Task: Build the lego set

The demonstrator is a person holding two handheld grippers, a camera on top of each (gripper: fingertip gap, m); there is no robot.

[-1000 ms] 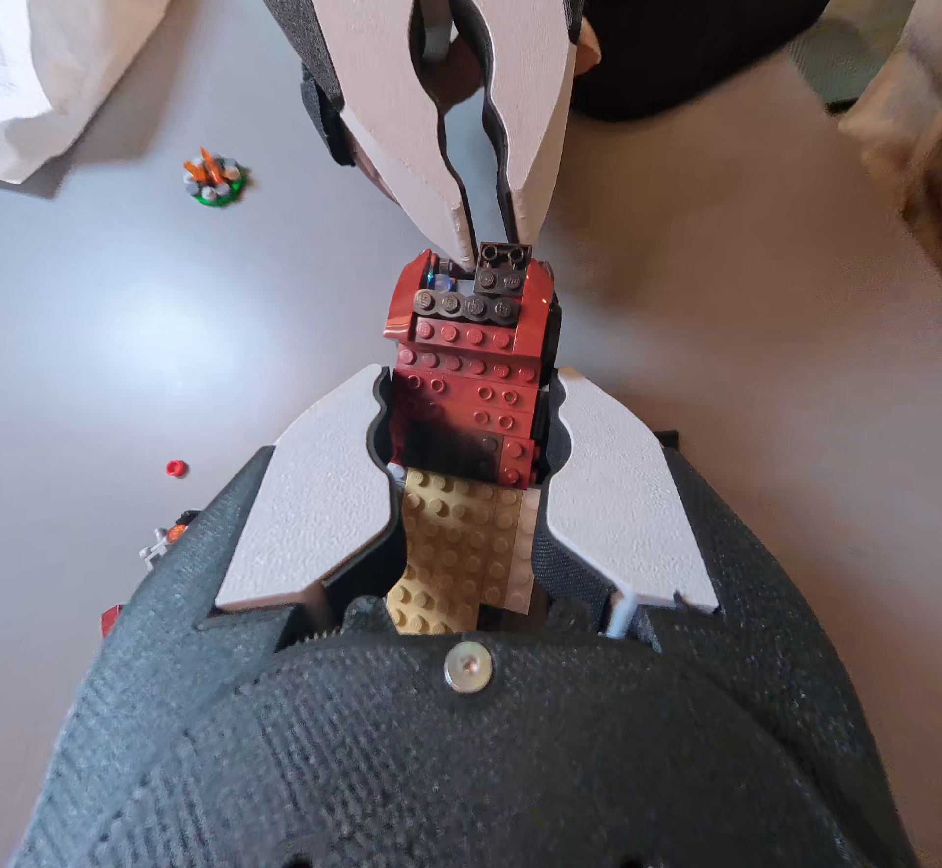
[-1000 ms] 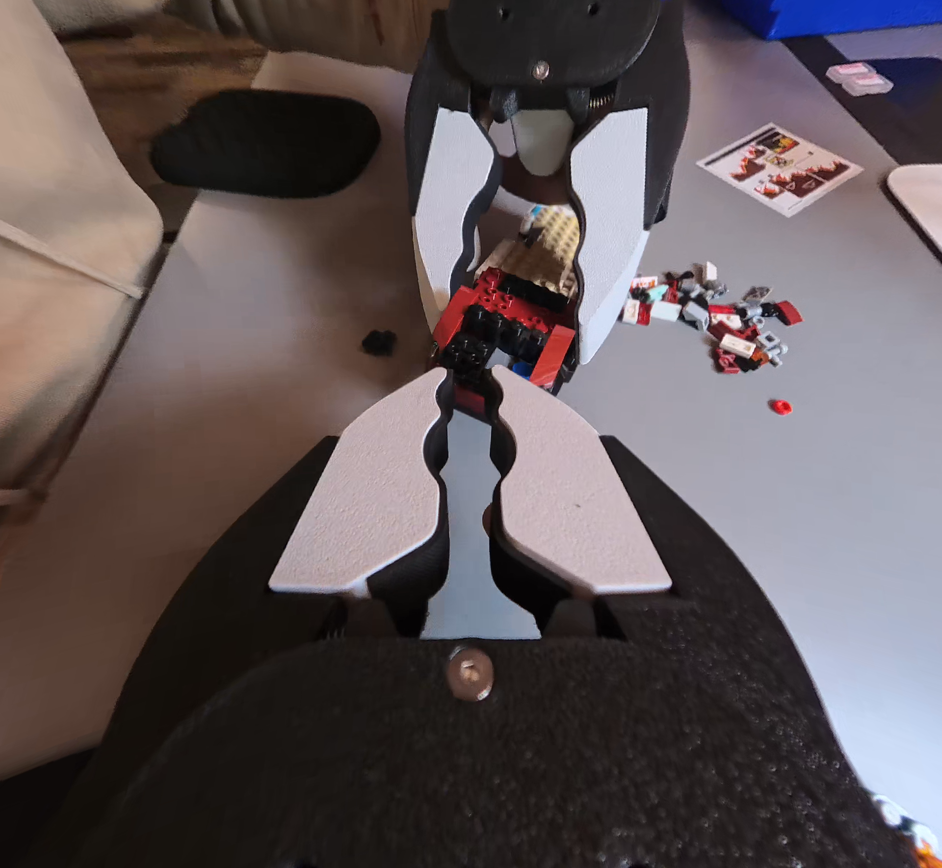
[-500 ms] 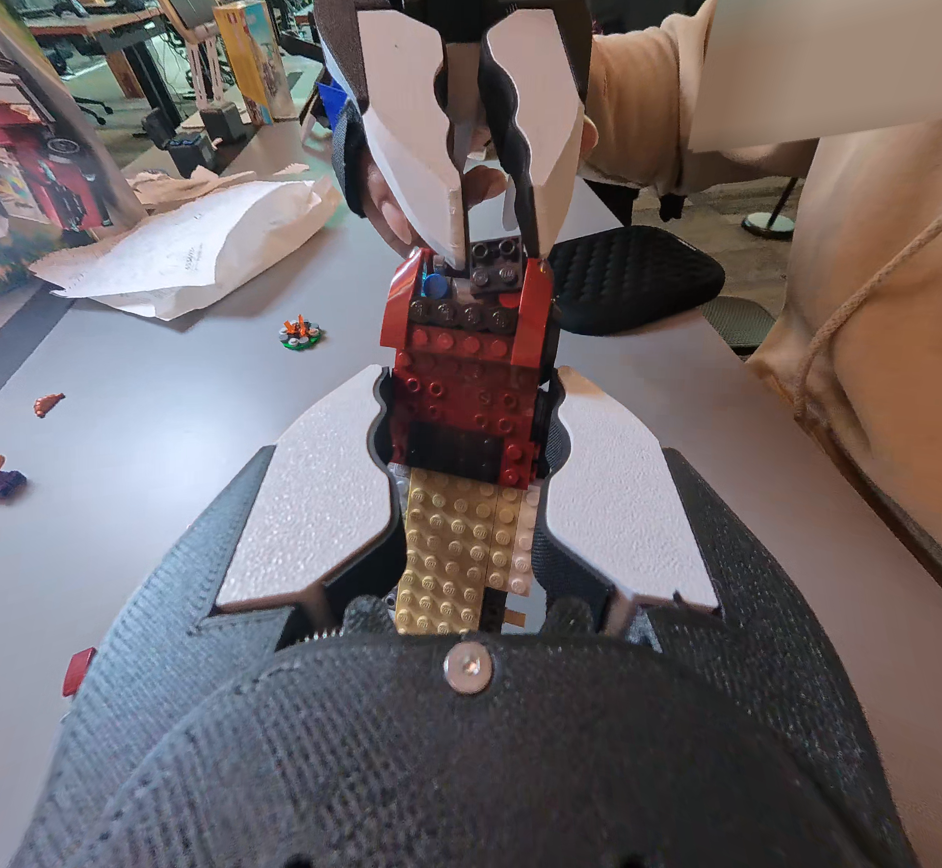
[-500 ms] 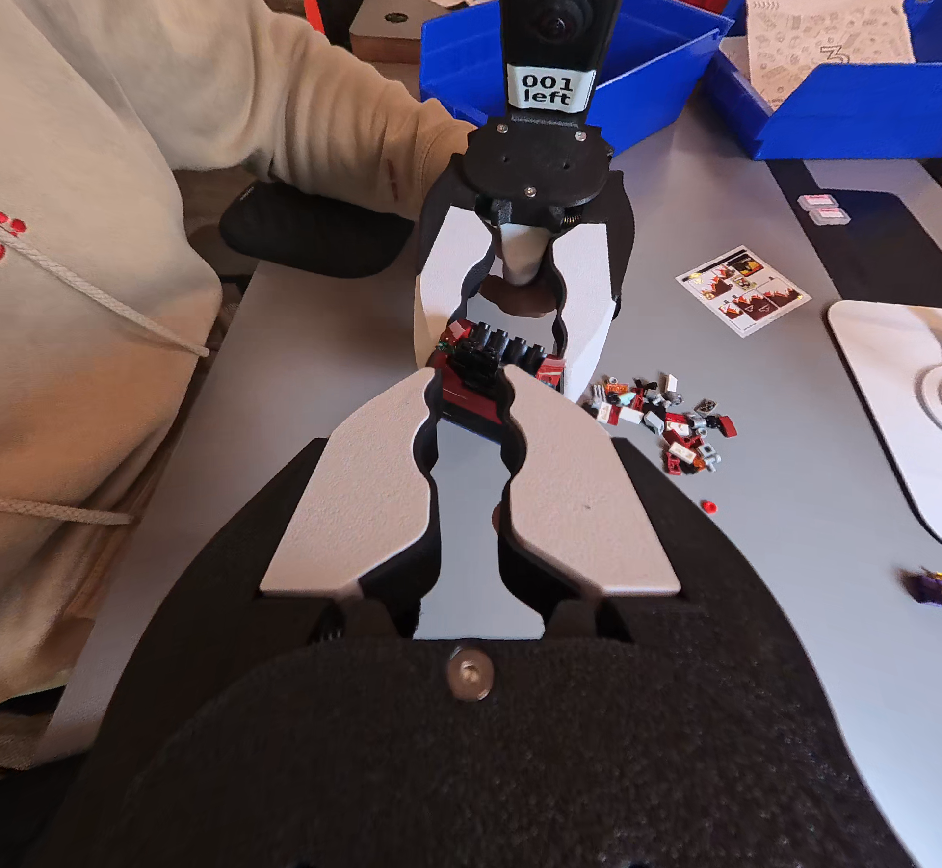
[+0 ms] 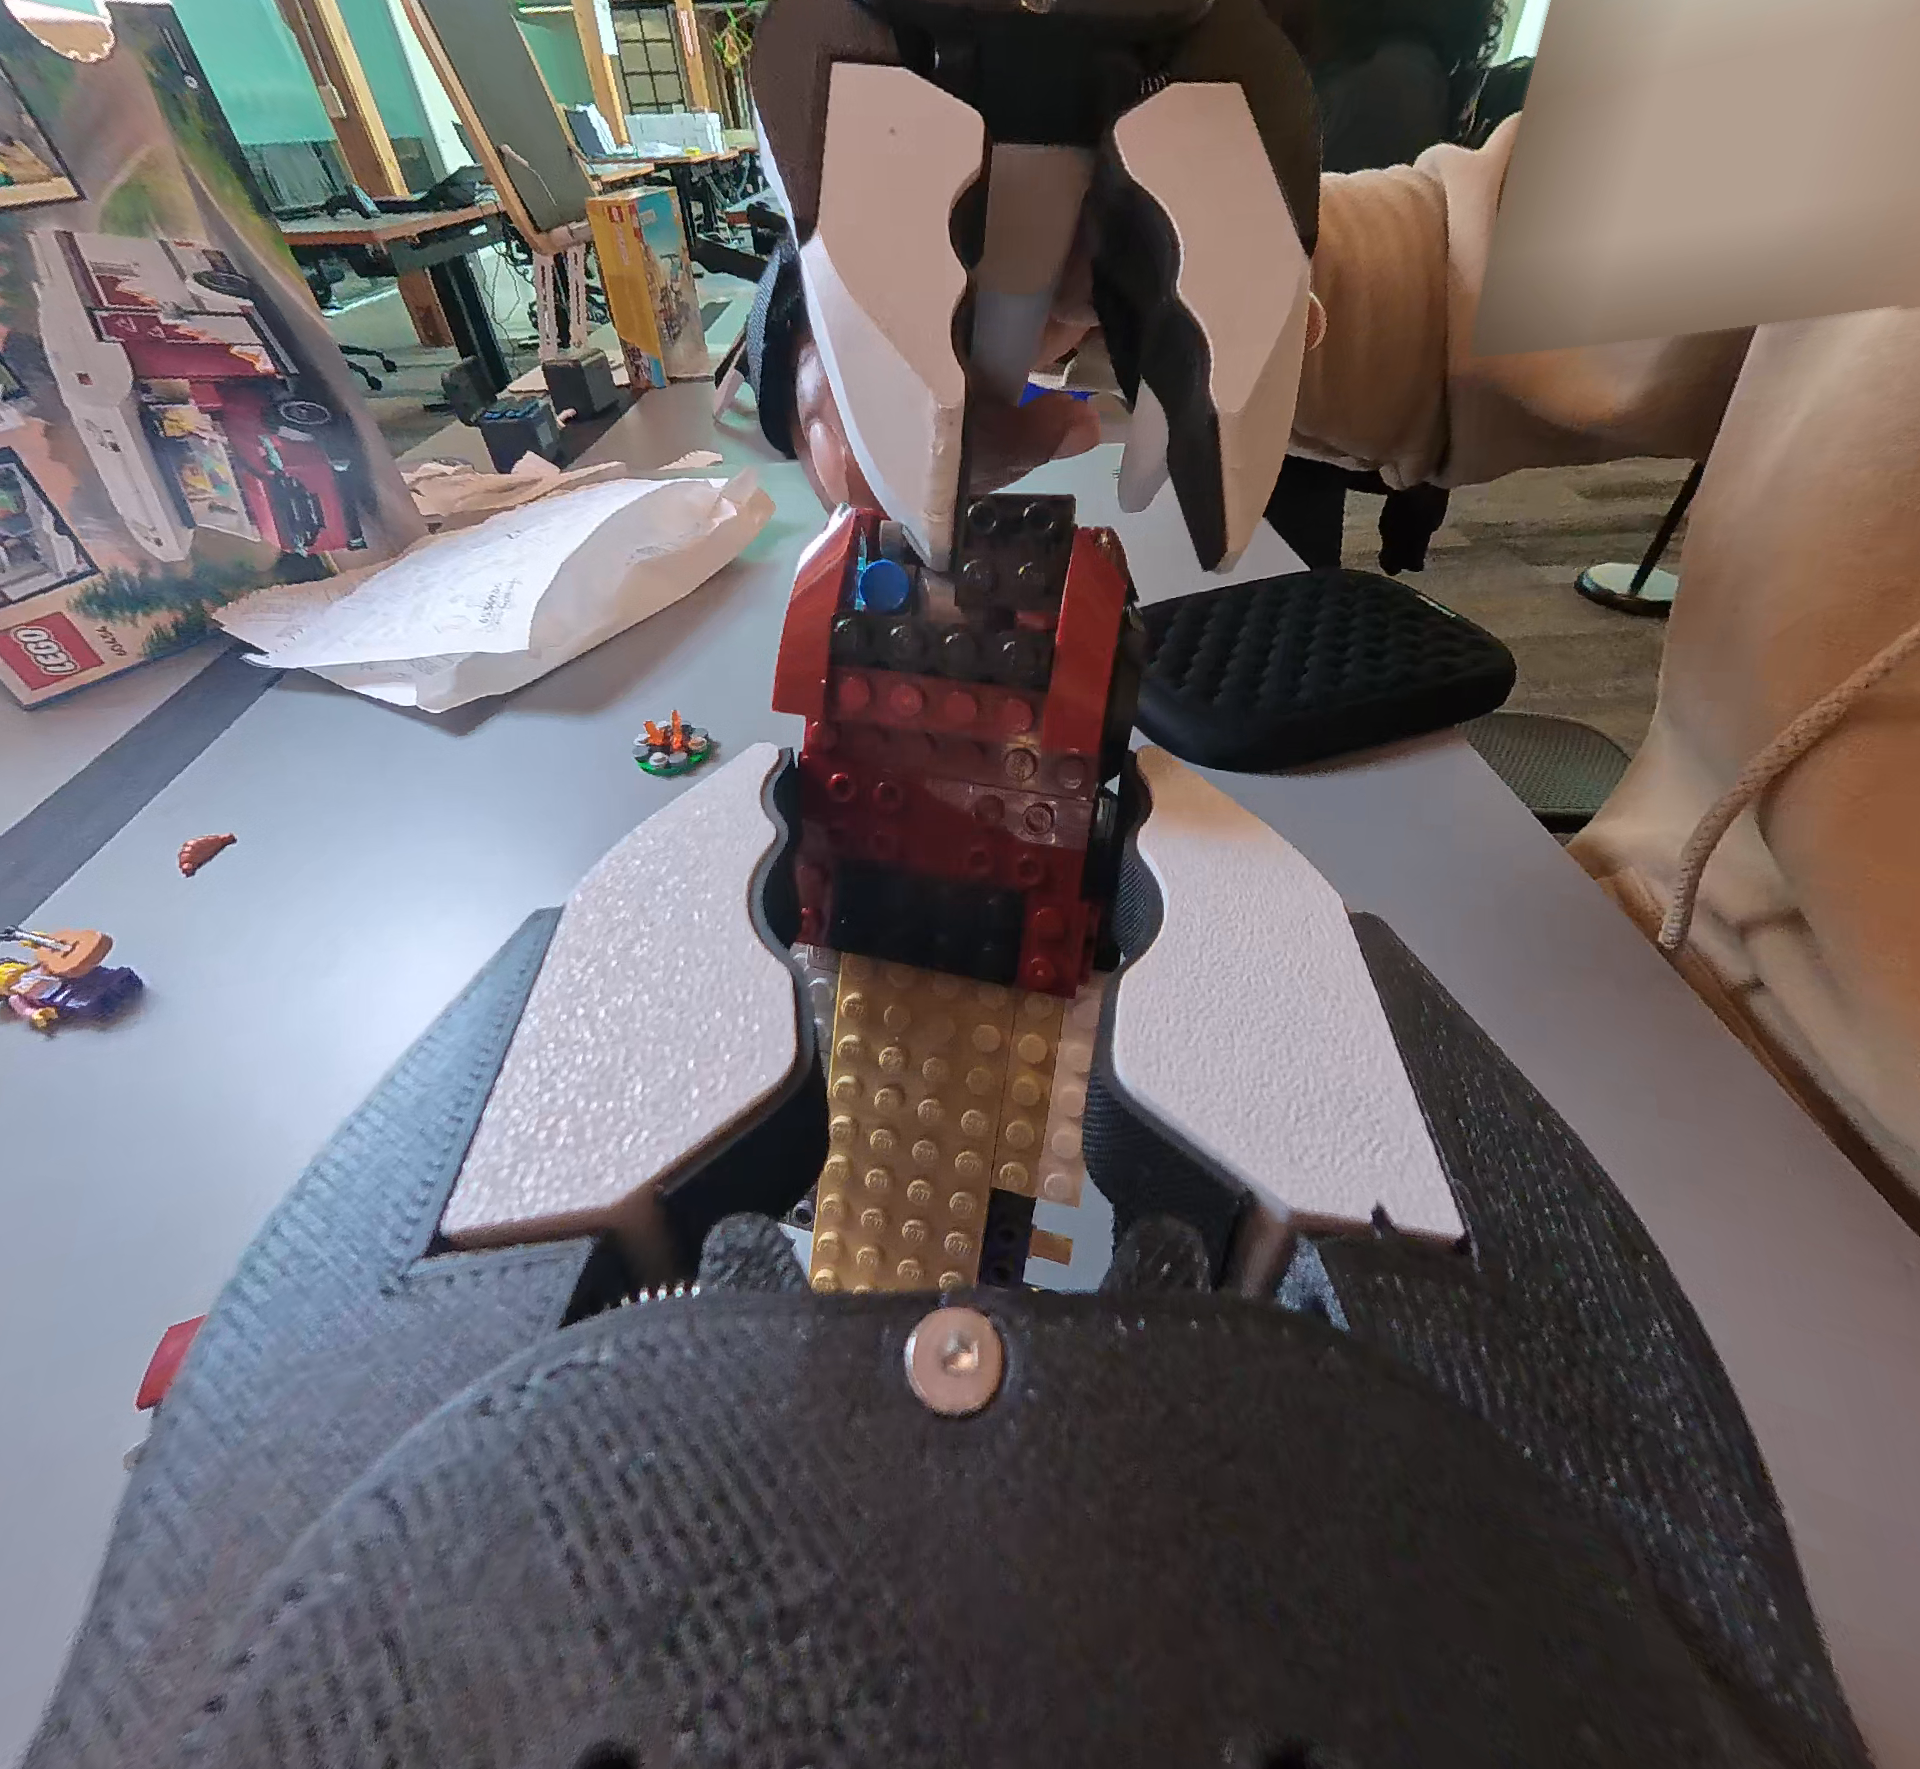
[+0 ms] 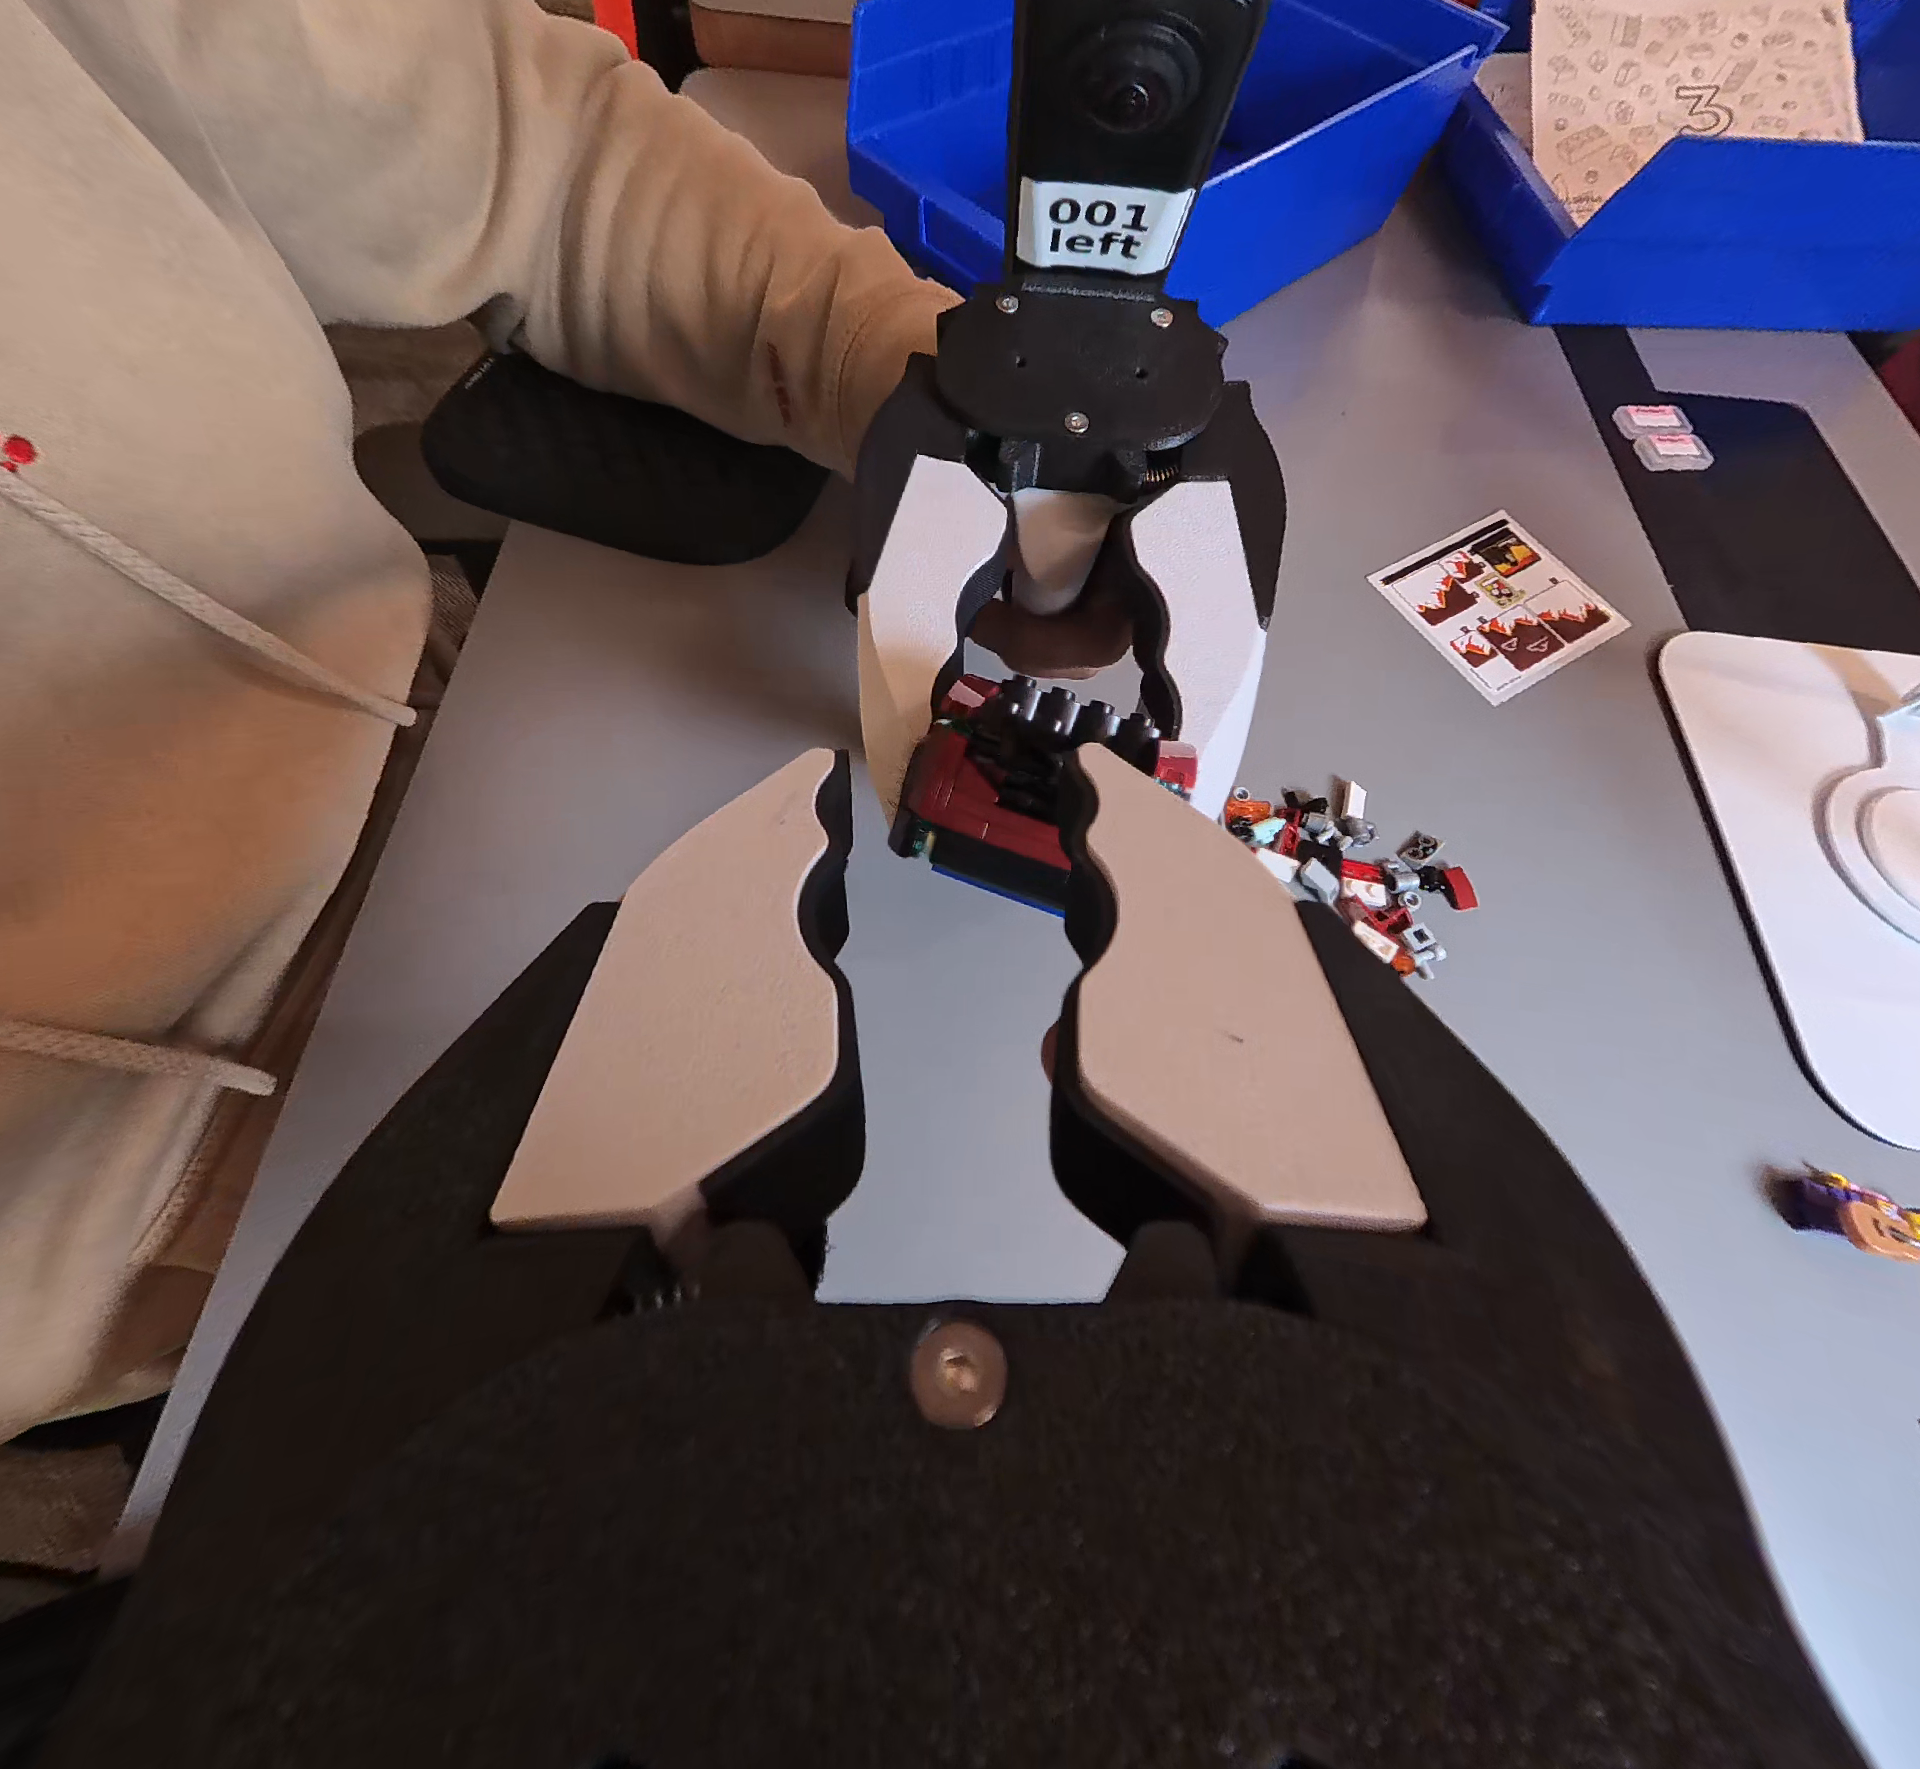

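Left wrist view: my left tool (image 5: 951, 826) clamps a dark red and black brick model (image 5: 951, 784) by its flanks, above the grey tabletop (image 5: 312, 940). Rigid, light, likely to shed pieces; the sides suit gripping.

Right wrist view: my right tool (image 6: 961, 784) is parted, empty, one fingertip (image 6: 1101, 794) against the model (image 6: 997, 815).

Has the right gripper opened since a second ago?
Yes. The right gripper has spread apart: against the small black brick on the model, one finger still touches it, the other now stands clear.
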